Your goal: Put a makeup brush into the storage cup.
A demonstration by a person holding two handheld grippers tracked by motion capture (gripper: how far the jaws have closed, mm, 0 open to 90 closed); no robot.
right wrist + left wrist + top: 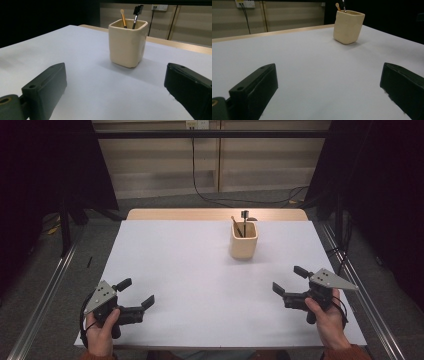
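Cream holder (244,241) stands upright right of centre toward the far edge of the white surface (190,285), two brushes (129,17) upright inside, handles down. It lies ahead and inward of the right tongs (290,280), clearly nearer than the left tongs (138,293) (both parted wide, empty, well apart from it).

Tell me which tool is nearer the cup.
Right. The right tool sits just right of and below the cup; the left tool is far off at the table's near-left.
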